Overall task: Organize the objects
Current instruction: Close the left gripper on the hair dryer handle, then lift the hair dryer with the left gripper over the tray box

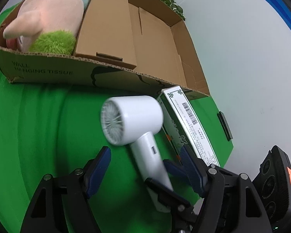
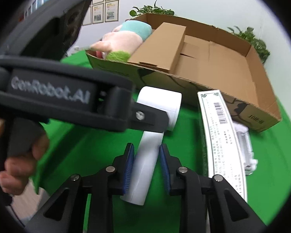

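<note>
The white hair dryer [image 2: 155, 136] lies on the green-covered desk [image 1: 38, 126], just in front of the long cardboard box [image 1: 110, 71] and beside a flat white carton [image 1: 192, 124] printed with a barcode. Its round barrel points toward the box wall and its handle runs back toward the cameras.

The right tool [image 2: 147, 167] is clamped on that handle: in the right wrist view both blue pads press against the handle's two sides, about halfway along it. The left tool [image 1: 145, 169] stands apart. Its blue pads straddle the same handle from the other angle, one off to the left over bare cloth, the other close to the white carton, and neither presses on the dryer. A person's hand [image 2: 19, 167] grips the left tool's black body, which crosses over the dryer's barrel in the right wrist view.

The step in hand appears to be the pick-up of the dryer, with the grip just secured. The box already holds a pink and teal plush toy [image 1: 48, 19] and a smaller brown carton [image 1: 106, 29], and its right part shows bare cardboard floor.

The likely next move is a lift clear of the box's front wall and a carry over that free part. It calls for a firm hold, since the heavy barrel hangs beyond the grip and could swing the dryer nose-down. The left tool would need to draw aside to clear the path.
</note>
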A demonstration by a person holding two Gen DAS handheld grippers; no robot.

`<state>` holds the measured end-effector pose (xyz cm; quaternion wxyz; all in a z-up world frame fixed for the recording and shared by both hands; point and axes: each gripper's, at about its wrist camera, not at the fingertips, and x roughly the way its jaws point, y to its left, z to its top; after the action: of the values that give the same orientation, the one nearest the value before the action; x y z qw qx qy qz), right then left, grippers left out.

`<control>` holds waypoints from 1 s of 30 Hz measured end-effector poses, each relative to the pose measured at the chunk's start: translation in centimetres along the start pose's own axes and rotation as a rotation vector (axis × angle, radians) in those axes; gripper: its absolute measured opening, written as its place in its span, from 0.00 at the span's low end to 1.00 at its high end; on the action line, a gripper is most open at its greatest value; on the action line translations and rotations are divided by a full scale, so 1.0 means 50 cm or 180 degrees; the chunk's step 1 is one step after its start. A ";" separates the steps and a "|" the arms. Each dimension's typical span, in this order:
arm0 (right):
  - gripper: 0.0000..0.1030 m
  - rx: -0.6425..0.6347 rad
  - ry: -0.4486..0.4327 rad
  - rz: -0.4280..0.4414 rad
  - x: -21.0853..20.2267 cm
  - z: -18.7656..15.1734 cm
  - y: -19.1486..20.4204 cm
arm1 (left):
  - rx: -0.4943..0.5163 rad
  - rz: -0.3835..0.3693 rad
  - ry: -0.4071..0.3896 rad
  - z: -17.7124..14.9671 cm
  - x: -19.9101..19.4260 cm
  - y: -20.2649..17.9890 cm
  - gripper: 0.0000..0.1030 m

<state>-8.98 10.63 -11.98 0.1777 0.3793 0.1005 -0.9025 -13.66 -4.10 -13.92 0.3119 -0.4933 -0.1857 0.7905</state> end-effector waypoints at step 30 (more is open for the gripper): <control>0.25 0.0411 -0.0153 0.0038 -0.022 -0.004 0.024 | 0.0131 0.0291 -0.0073 -0.008 -0.012 -0.042 0.29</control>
<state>-7.64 9.85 -11.36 0.1606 0.3687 0.0356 -0.9149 -12.48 -2.98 -12.44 0.2834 -0.4856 -0.1503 0.8132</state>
